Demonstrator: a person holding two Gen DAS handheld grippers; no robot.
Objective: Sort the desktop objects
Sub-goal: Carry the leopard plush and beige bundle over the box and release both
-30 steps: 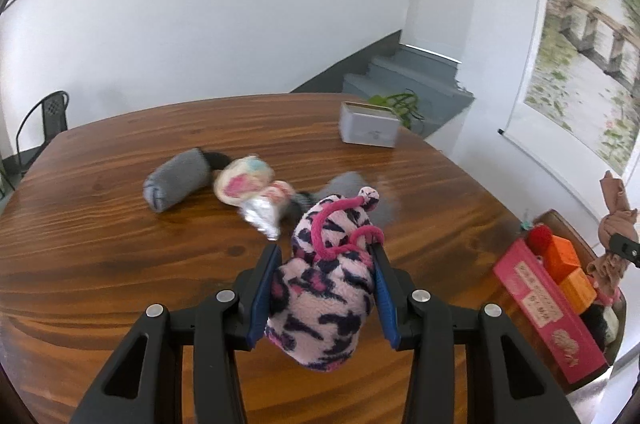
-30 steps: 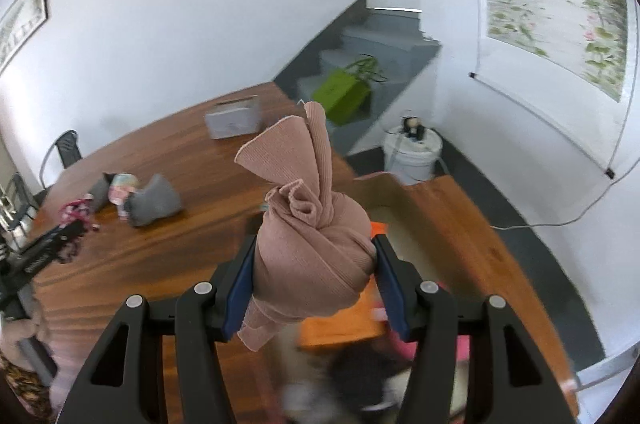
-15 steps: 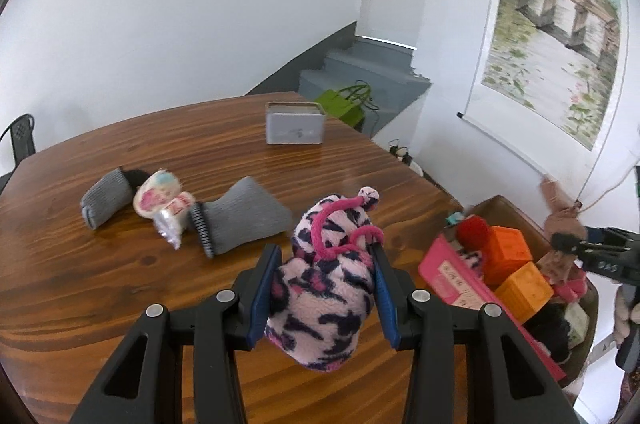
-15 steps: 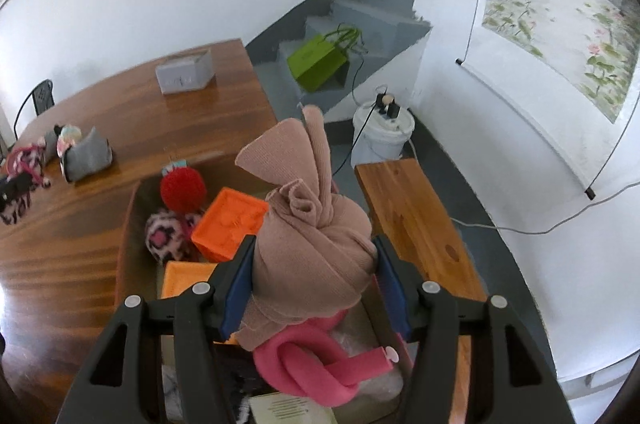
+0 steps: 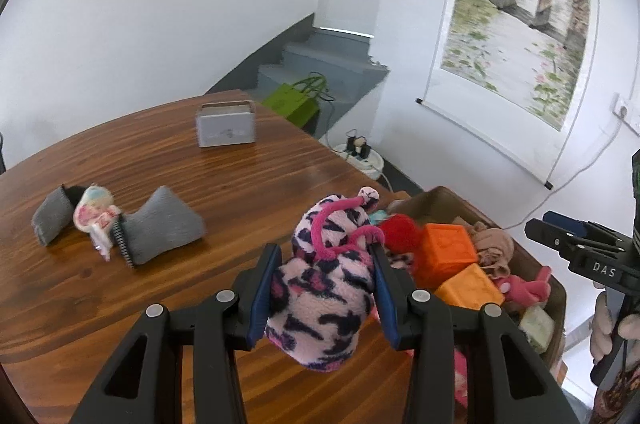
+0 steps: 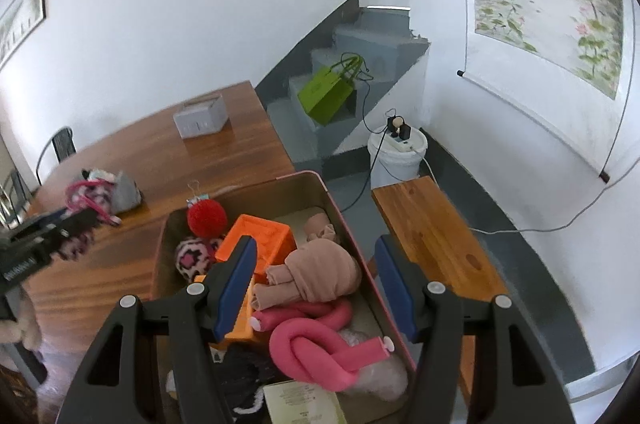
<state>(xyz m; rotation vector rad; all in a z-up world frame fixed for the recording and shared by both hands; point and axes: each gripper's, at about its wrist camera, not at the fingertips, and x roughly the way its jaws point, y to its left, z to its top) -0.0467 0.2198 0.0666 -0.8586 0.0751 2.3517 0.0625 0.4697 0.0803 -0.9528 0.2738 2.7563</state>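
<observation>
Item: tan knotted sock bundle (image 6: 320, 274). Held between the blue pads half a second ago; now lying in the storage box (image 6: 344, 220), against the orange block (image 6: 260, 244). Right gripper (image 6: 314, 282): jaws spread wide, empty, hovering above the box. One piece sorted.

Item: pink leopard-print sock bundle (image 5: 324, 288). Left gripper (image 5: 322, 290): clamped on it, over the table (image 5: 240, 192) edge, box at 3 o'clock. Likely next in.

Remaining: grey socks (image 5: 160, 228) at 10 o'clock.

Right gripper (image 5: 576, 244) body: white letters "DAS", cut off at the frame's side.
Paper sheet (image 6: 304, 402) in bin: print too small to read.
</observation>
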